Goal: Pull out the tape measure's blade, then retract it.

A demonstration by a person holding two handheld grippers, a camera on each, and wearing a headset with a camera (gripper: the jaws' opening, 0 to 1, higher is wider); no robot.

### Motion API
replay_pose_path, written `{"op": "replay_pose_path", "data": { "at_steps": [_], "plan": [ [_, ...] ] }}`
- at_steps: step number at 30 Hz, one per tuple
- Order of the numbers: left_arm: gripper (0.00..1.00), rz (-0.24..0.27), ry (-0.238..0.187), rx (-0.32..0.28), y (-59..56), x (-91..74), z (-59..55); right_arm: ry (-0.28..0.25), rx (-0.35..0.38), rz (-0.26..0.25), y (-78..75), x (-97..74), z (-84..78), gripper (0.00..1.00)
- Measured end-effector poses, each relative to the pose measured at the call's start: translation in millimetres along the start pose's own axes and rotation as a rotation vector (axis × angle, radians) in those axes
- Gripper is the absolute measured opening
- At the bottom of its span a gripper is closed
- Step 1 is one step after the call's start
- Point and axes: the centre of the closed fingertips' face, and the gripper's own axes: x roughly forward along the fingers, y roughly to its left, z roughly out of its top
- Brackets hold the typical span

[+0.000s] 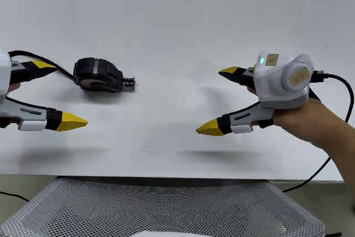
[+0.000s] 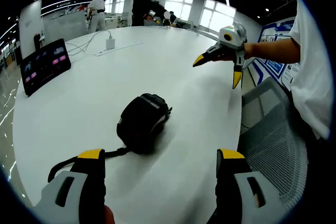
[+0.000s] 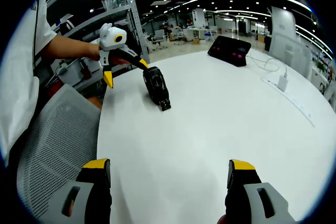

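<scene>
A black tape measure lies on the white table, its metal blade tip pointing right; the blade is wound in. My left gripper stands open at the left edge, its yellow tips on either side of the case's rear, not touching it. The left gripper view has the tape measure just ahead of the open left gripper. My right gripper is open, well to the right of the tape measure. The right gripper view places the tape measure far ahead of the right gripper.
A grey mesh chair sits below the table's near edge. On the table's far side lie a black tablet and a white charger with its cable. People stand in the background beyond the table.
</scene>
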Motion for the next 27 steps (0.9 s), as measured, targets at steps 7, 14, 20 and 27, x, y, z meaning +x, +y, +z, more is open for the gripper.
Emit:
{"op": "replay_pose_path", "data": {
  "at_steps": [7,14,20,27],
  "plan": [
    [0.82,-0.011,0.026,0.047,3.6,9.0,3.7,-0.002,-0.012,0.014,-3.4,10.0,4.4,0.91],
    [0.80,-0.012,0.044,0.084,11.2,16.2,6.5,-0.020,-0.023,0.024,-6.9,19.9,13.1,0.89],
    [0.79,-0.022,0.073,0.114,15.0,24.1,4.3,-0.019,-0.029,0.046,-7.3,31.0,15.6,0.88],
    [0.72,-0.018,0.099,0.152,20.9,31.5,4.3,-0.010,-0.044,0.063,-7.9,40.4,17.9,0.88]
  ]
}}
